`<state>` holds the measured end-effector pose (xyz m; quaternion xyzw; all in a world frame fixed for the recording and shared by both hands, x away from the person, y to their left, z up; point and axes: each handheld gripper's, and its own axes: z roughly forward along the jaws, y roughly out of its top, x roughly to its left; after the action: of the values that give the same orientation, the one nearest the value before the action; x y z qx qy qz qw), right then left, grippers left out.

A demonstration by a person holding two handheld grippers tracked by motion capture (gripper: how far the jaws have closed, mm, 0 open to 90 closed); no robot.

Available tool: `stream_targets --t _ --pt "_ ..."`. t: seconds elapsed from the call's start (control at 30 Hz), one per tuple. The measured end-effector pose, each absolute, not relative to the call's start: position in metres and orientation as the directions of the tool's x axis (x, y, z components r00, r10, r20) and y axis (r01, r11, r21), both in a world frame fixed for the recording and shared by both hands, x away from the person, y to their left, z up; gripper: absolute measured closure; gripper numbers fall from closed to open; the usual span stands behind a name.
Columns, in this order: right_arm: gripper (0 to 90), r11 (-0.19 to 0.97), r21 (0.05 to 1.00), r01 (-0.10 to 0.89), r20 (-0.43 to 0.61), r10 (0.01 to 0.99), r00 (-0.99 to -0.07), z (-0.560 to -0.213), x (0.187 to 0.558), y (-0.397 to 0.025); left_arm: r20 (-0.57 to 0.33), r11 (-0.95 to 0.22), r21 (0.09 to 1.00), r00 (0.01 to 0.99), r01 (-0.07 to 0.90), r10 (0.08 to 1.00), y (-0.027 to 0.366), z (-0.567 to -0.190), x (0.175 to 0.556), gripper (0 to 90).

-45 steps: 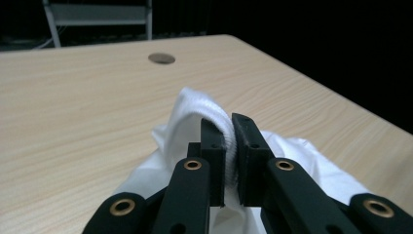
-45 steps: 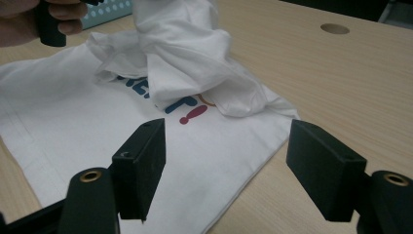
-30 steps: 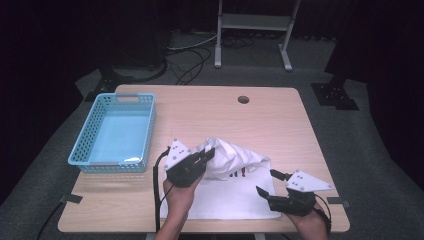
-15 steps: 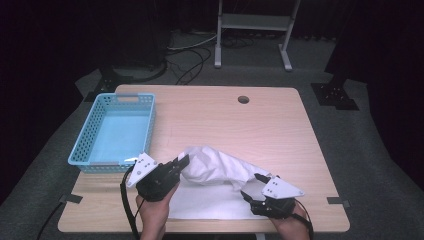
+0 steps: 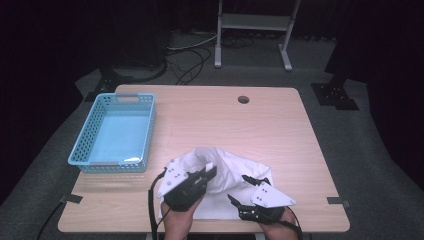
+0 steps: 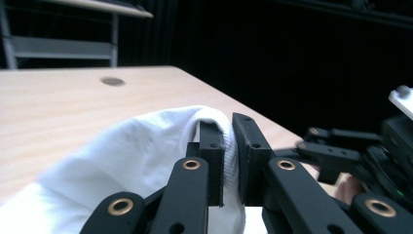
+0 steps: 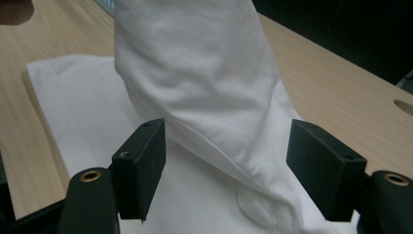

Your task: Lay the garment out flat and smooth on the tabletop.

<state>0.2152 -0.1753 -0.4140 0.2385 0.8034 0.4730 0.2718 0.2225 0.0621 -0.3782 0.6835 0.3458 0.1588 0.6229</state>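
Note:
A white cloth (image 5: 230, 167) lies bunched near the table's front edge, one part flat and one part raised in a fold. My left gripper (image 5: 211, 171) is shut on that raised fold; in the left gripper view the cloth (image 6: 122, 156) is pinched between the two black jaws of the left gripper (image 6: 229, 161). To its right, my right gripper (image 5: 239, 189) is open, its jaws wide apart. In the right gripper view the hanging fold of cloth (image 7: 204, 73) hangs just ahead of the right gripper (image 7: 224, 165), untouched by either jaw.
A light blue plastic basket (image 5: 80, 145) stands at the table's left side. A round cable hole (image 5: 243, 99) sits near the far edge of the wooden table (image 5: 225, 120). A metal stand (image 5: 250, 30) and cables are on the floor beyond.
My left gripper swung left with the cloth fold, then came back right, still holding it. The right gripper shifted left toward the cloth.

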Motion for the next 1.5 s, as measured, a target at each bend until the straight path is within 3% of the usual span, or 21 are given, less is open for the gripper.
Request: stream_targets --t 0.23,0.5,0.8,1.2,1.27,1.4,1.5 --pt "29.7 0.458 0.865 0.205 -0.183 0.669 -0.721 -0.431 0.206 -0.205 -0.214 -0.058 0.945 0.746 0.321 0.631 0.031 -0.406 0.220 79.1" --pt "28.5 0.430 0.869 0.246 -0.131 0.678 -0.723 -0.433 0.197 -0.212 -0.224 -0.053 0.944 0.750 0.326 0.623 0.045 -0.414 0.212 55.9" --pt "28.0 0.414 0.882 0.226 -0.107 0.642 -0.759 -0.433 0.189 -0.165 -0.234 -0.007 0.949 0.717 0.316 0.656 0.089 -0.411 0.199 49.7" --pt "23.7 0.407 0.903 0.137 -0.233 0.732 -0.641 -0.439 0.183 -0.093 -0.233 -0.009 0.954 0.763 0.299 0.603 0.099 -0.402 0.202 48.6" --pt "29.3 0.403 0.905 0.138 -0.237 0.747 -0.621 -0.441 0.187 -0.088 -0.232 -0.006 0.956 0.768 0.294 0.597 0.101 -0.400 0.202 48.7" --pt "61.0 0.399 0.910 0.116 -0.252 0.751 -0.610 -0.441 0.192 -0.091 -0.227 -0.006 0.958 0.773 0.287 0.593 0.106 -0.397 0.202 48.6" --pt "75.9 0.395 0.911 0.118 -0.242 0.743 -0.624 -0.435 0.195 -0.098 -0.228 -0.010 0.957 0.775 0.289 0.589 0.107 -0.399 0.203 48.4"
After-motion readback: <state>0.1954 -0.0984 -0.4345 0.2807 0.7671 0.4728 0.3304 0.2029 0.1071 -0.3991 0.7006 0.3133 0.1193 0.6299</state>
